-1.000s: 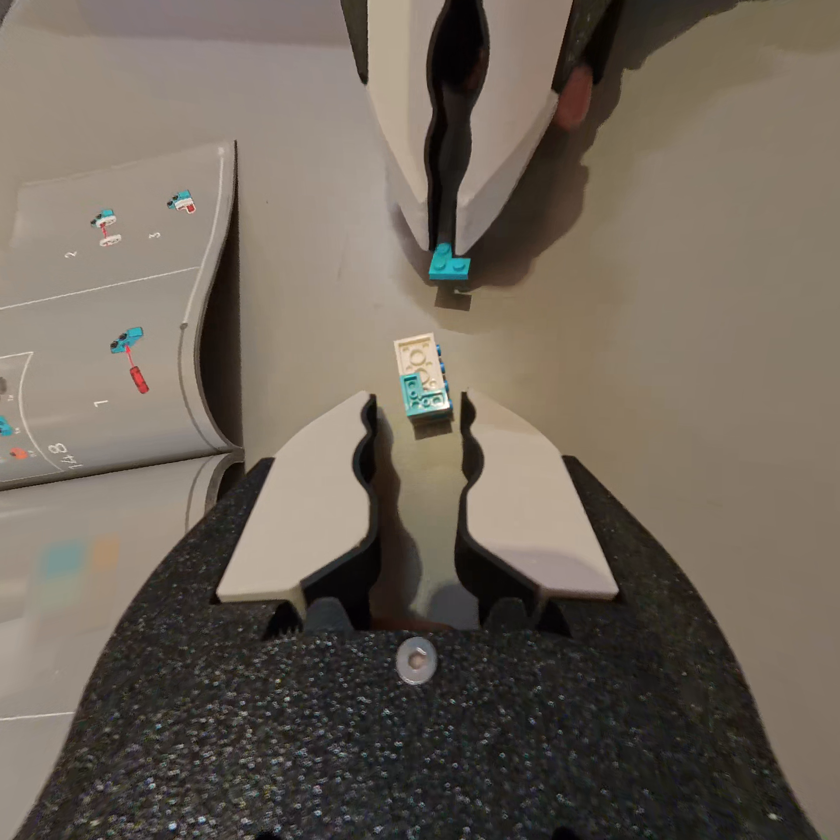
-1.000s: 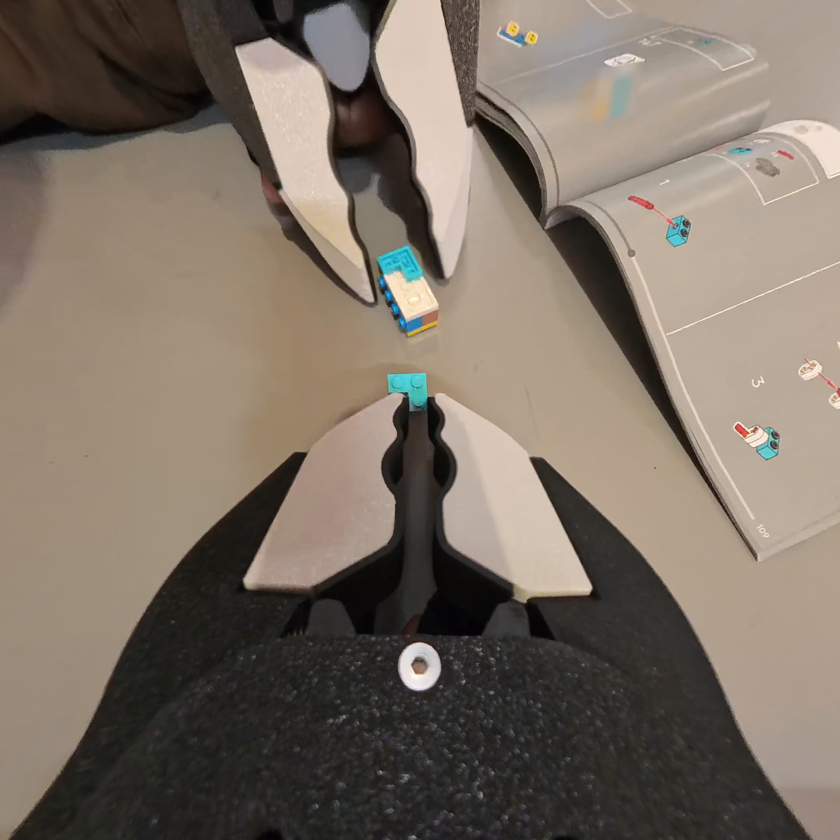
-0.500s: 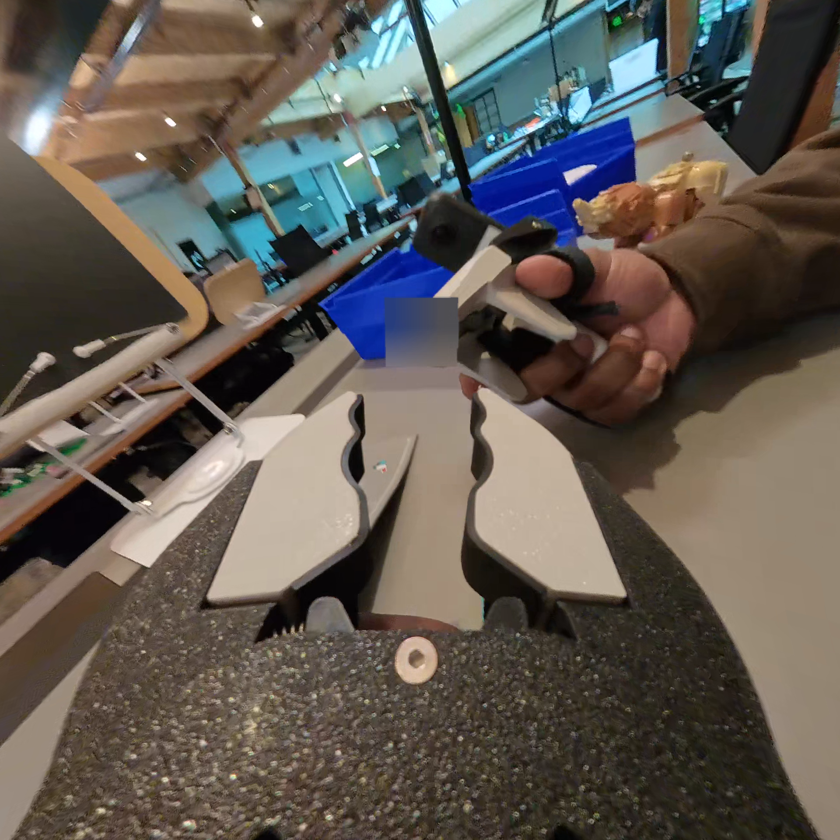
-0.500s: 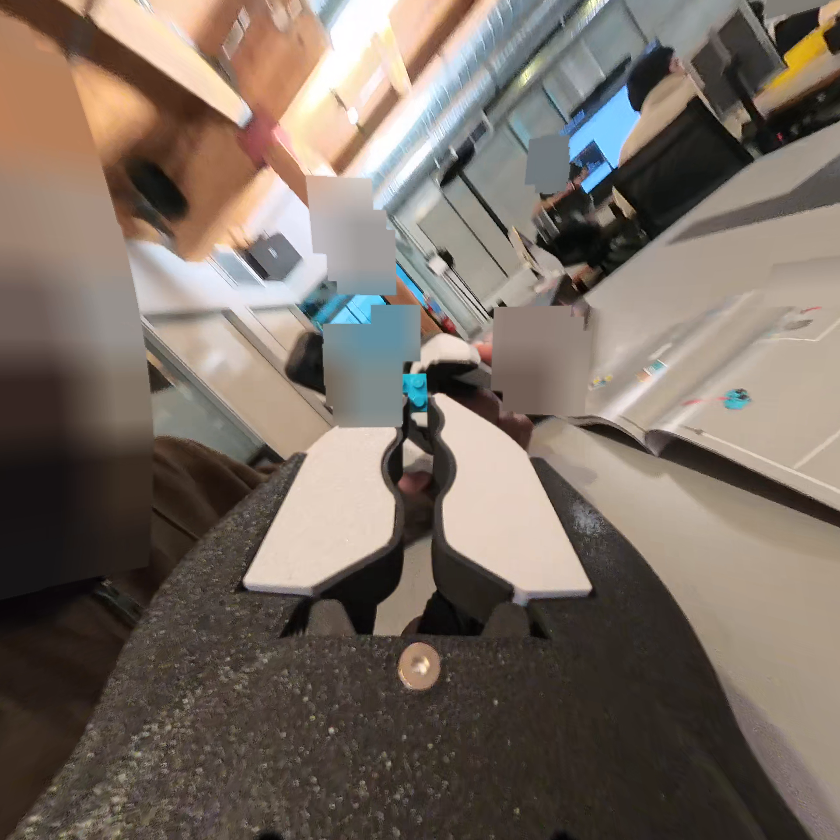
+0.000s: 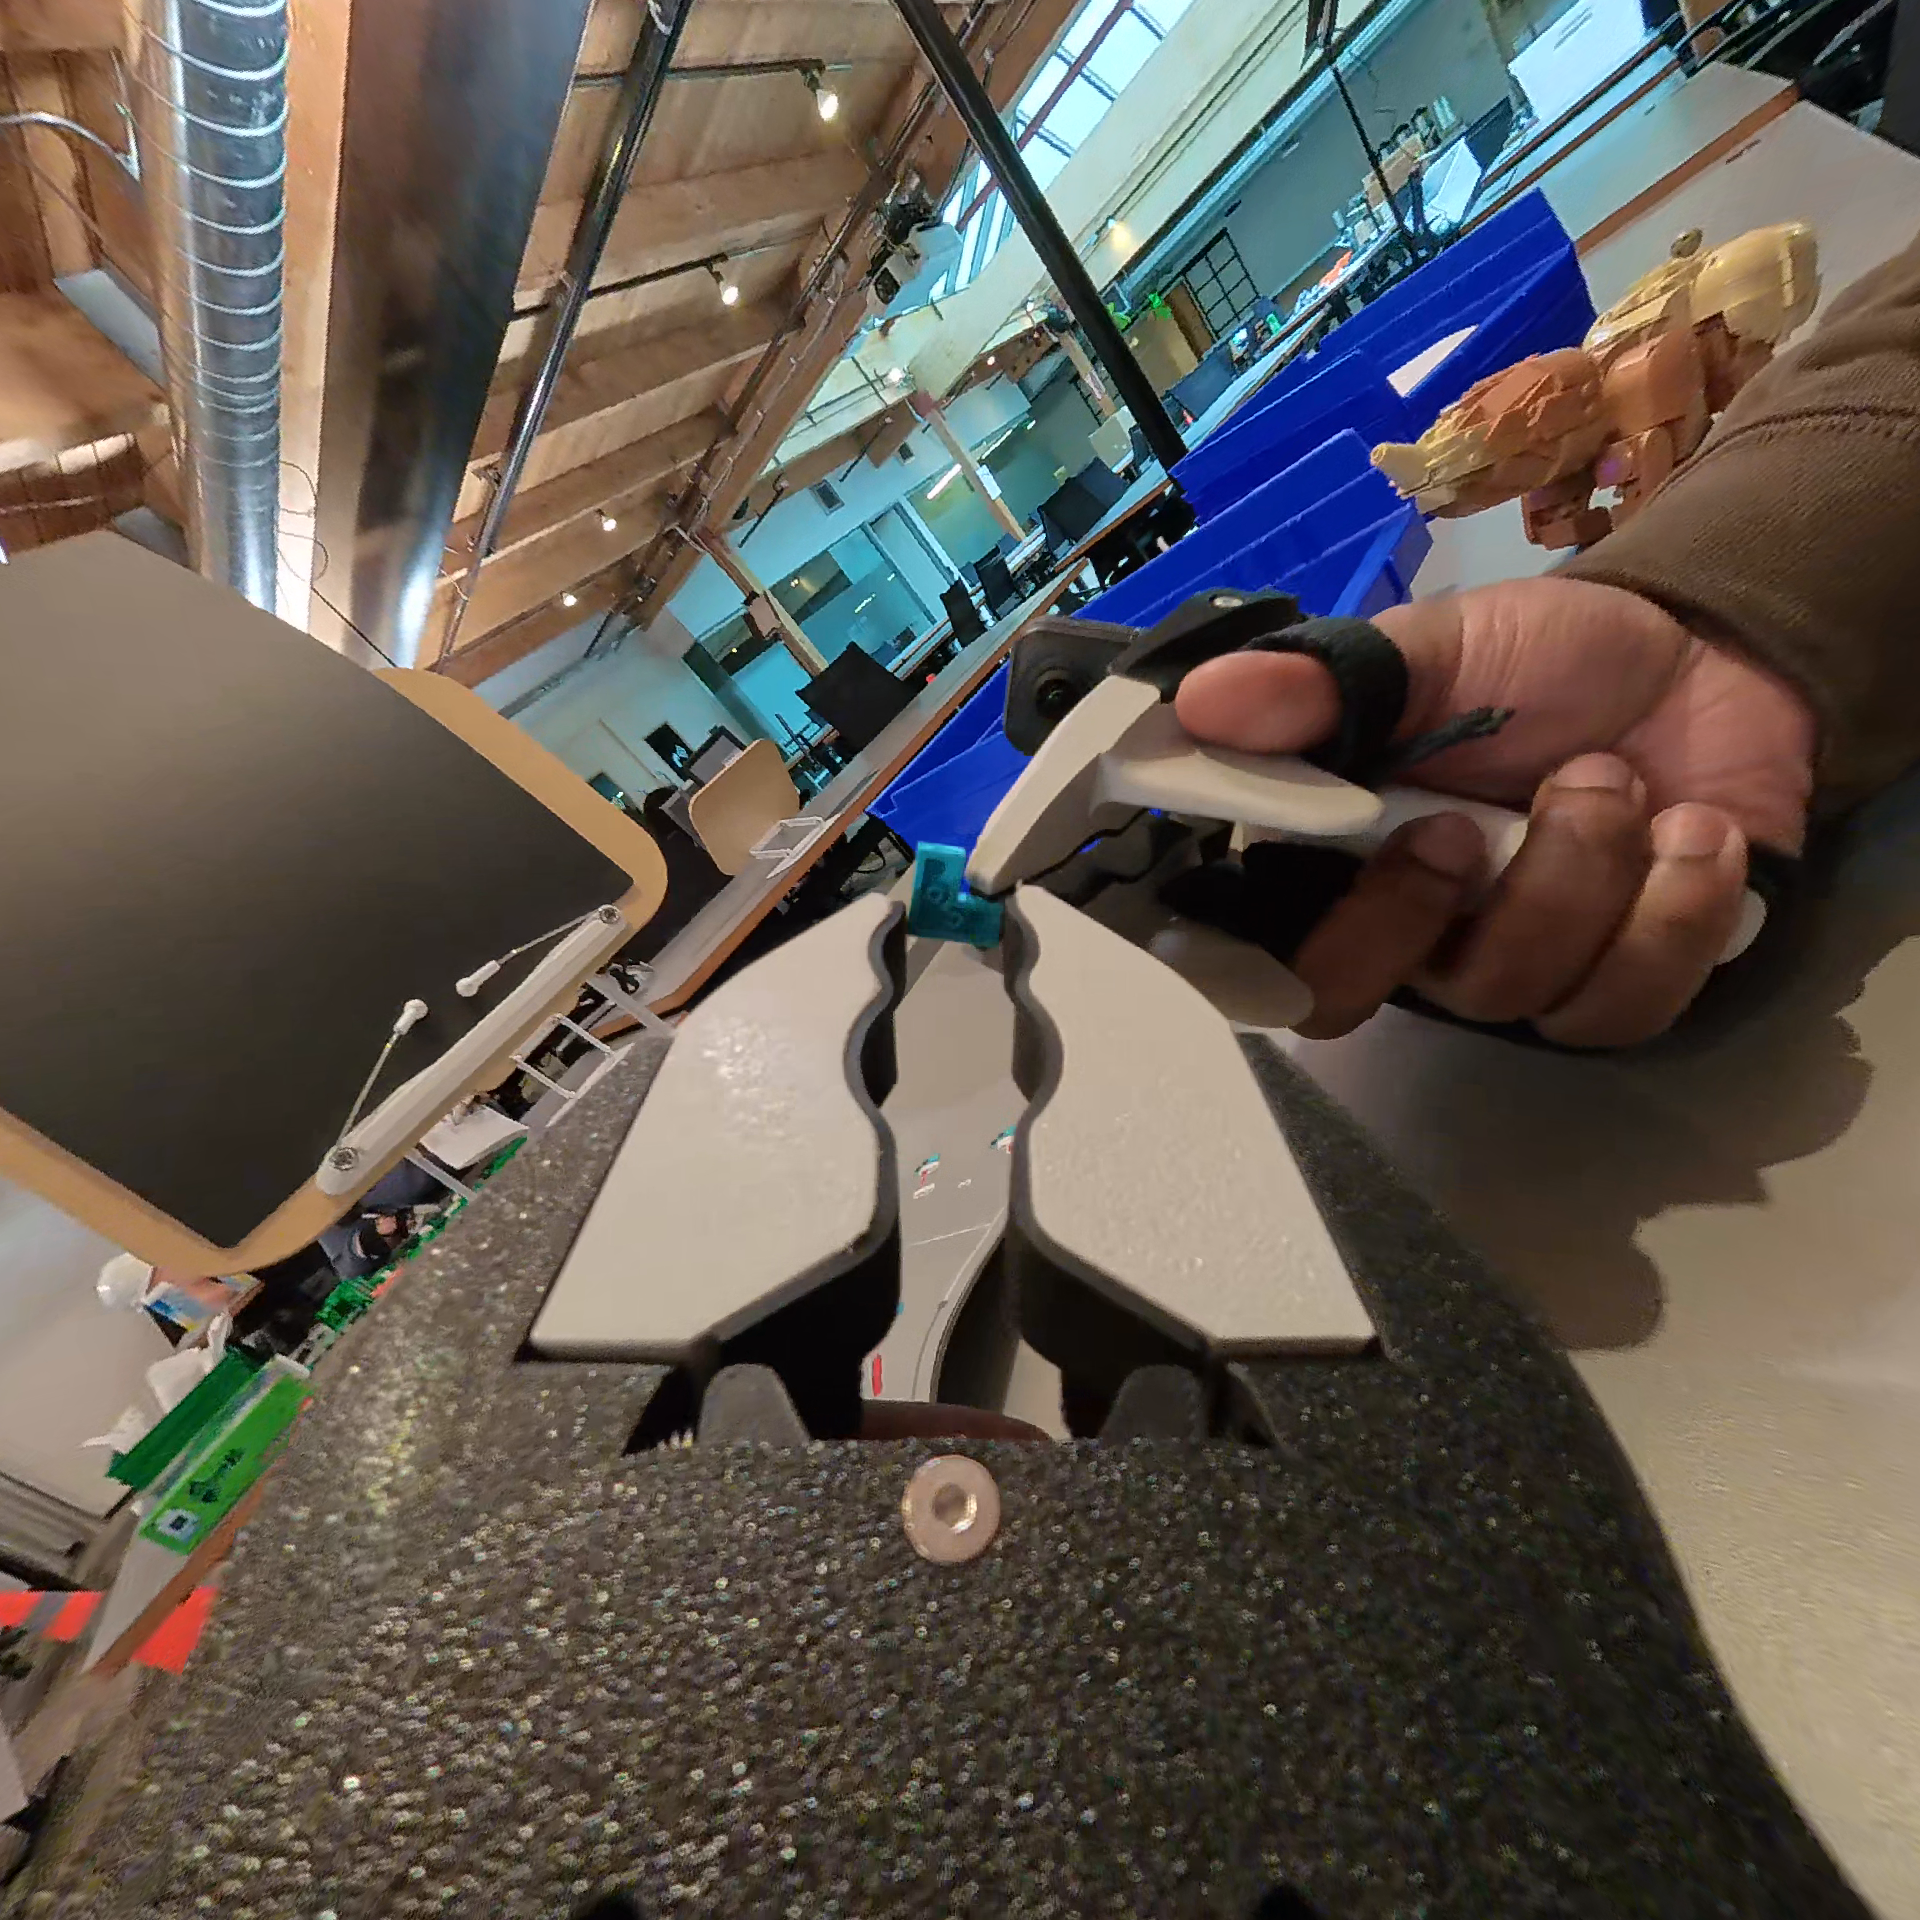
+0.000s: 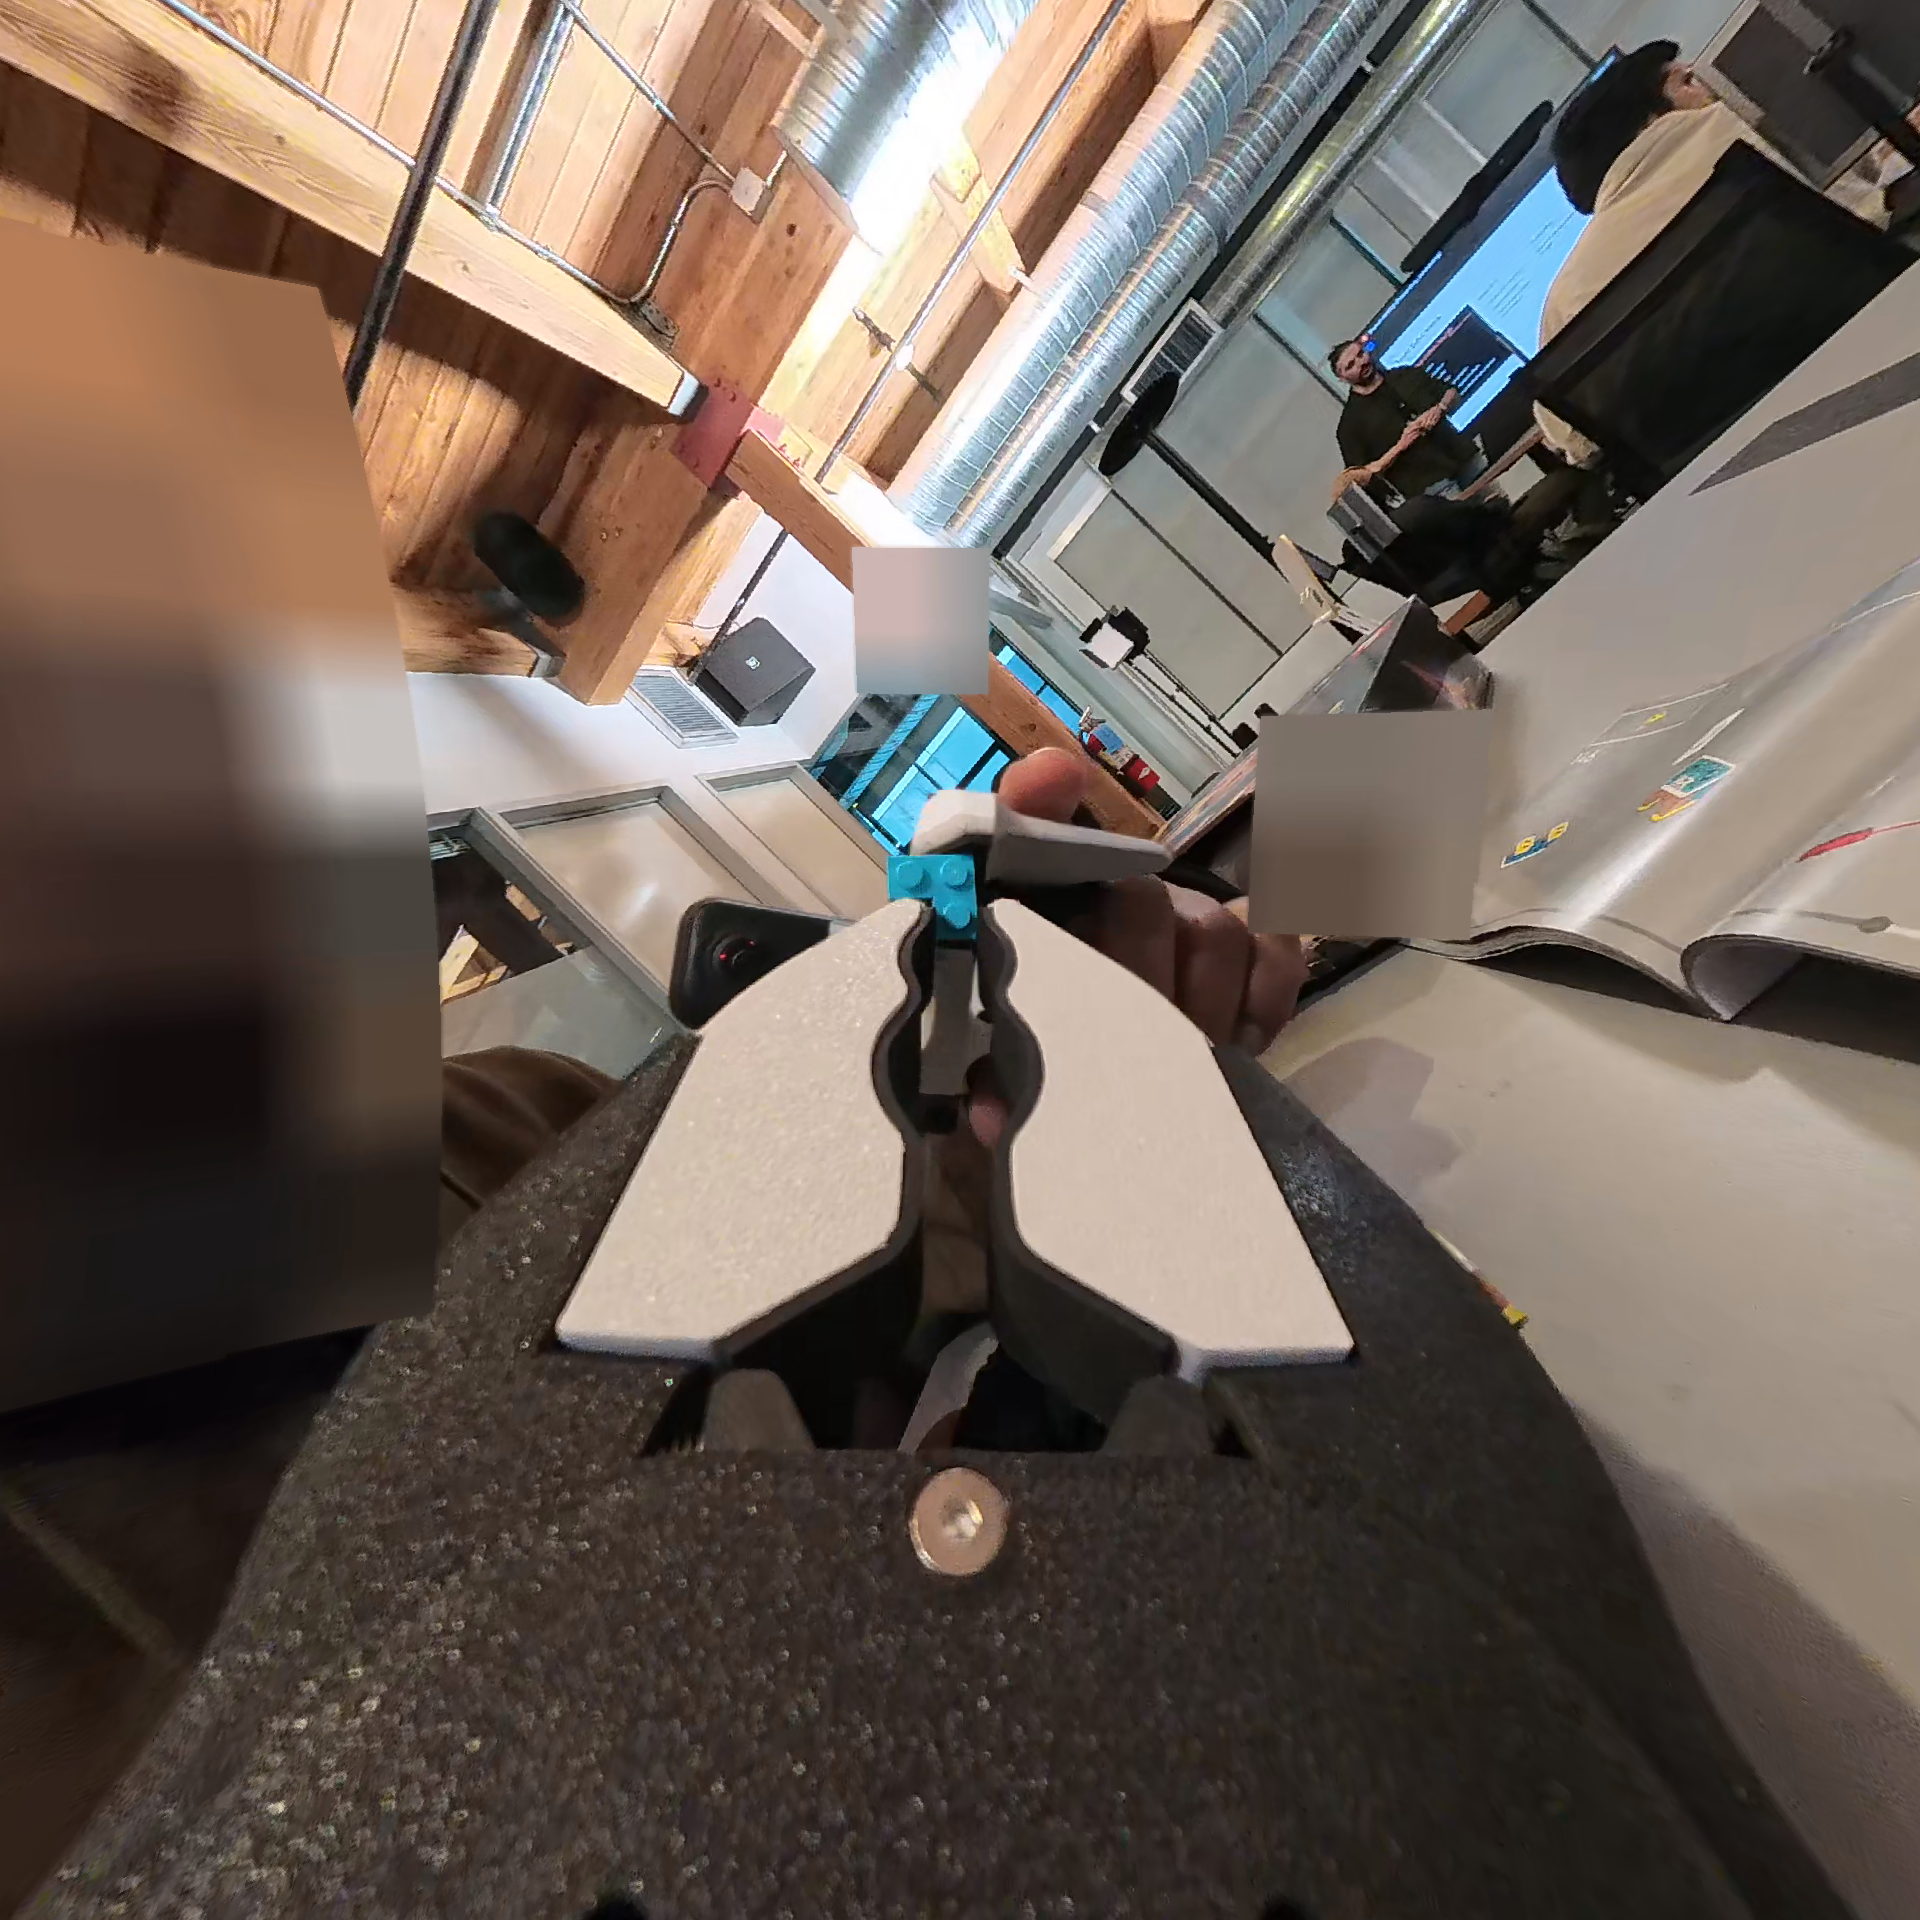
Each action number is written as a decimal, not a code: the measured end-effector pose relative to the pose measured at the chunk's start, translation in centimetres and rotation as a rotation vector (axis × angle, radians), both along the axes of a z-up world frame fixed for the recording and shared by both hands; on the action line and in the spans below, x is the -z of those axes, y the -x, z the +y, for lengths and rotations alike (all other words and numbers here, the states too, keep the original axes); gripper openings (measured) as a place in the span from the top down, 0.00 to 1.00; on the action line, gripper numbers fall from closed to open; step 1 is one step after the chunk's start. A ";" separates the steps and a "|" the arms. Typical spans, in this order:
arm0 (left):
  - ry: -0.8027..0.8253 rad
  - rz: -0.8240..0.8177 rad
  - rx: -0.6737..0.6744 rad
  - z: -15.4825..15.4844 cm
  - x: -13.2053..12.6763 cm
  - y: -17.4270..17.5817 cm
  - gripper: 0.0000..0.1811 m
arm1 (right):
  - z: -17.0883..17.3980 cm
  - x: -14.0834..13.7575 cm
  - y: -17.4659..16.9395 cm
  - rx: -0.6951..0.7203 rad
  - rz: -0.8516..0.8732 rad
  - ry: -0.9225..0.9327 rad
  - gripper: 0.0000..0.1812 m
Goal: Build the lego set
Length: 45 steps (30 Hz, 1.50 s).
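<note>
Both tongs raised off the grey table [image 5: 1714, 1299], cameras tilted up toward rafters and the room beyond. Right gripper [image 6: 951, 914] clenched on a small teal L-shaped plate [image 6: 935, 888]: 1 leg pinched between the tips, the other 2 studs standing clear past them, to the left. In the left wrist view the same teal plate [image 5: 951, 899] sits just beyond the left gripper [image 5: 951, 925], right at the mouth of its gap; contact with those tips cannot be told. Left gripper released, jaws apart, nothing seen between them but table and a strip of booklet below. Right hand [image 5: 1558, 831] wraps the right tool, heel of the hand resting on the table. Handling, by judgement: plate is hard plastic, very light, stiff, smooth-sided, so it could pivot or pop out under a thin pinch; best held flat across its 2 faces or by the straight edges of 1 leg, leaving studs and underside free for mating. A regrip or handover between the 2 tools looks likely, and the free leg offers little to grab. Room: open air above and ahead of both tips; instruction booklet [image 6: 1662, 862] lies open to the right of the right tool; tan brick figure [image 5: 1590, 395] and blue bins [image 5: 1299, 520] well apart, behind the right hand. The part-built model is not in view
</note>
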<state>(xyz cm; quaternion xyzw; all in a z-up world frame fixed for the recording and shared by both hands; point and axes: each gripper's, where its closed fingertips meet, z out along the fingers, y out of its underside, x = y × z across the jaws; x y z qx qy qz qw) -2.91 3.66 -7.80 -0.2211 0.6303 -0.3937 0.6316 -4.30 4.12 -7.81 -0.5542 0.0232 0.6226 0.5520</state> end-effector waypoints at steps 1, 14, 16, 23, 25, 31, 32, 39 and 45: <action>-0.014 -0.006 -0.006 0.0 0.0 0.0 0.90 | 0.0 0.0 0.1 -0.004 0.003 -0.001 0.96; -0.180 0.352 -0.001 0.6 3.9 0.5 0.91 | 0.2 2.7 -0.2 0.103 -0.568 0.008 0.88; -0.210 0.433 -0.008 0.7 5.0 0.7 0.91 | 0.1 3.3 0.0 0.116 -0.717 0.006 0.87; -0.261 0.613 0.031 0.3 8.1 1.4 0.91 | 0.1 6.3 0.1 0.200 -1.221 -0.060 0.90; -0.256 0.644 0.038 0.3 8.6 1.5 0.91 | 0.0 6.6 0.2 0.207 -1.295 -0.094 0.90; -0.238 0.680 0.053 0.3 9.1 1.7 0.91 | -0.3 7.6 0.7 0.179 -1.405 -0.160 0.92; -0.236 0.684 0.054 0.2 9.2 1.7 0.91 | -0.4 7.8 0.8 0.177 -1.419 -0.166 0.92; -0.226 0.716 0.070 -0.1 9.7 1.9 0.91 | -0.2 8.8 1.2 0.187 -1.532 -0.197 0.94; -0.217 0.718 0.073 -0.1 9.8 1.9 0.91 | -0.1 8.9 1.2 0.203 -1.552 -0.198 0.95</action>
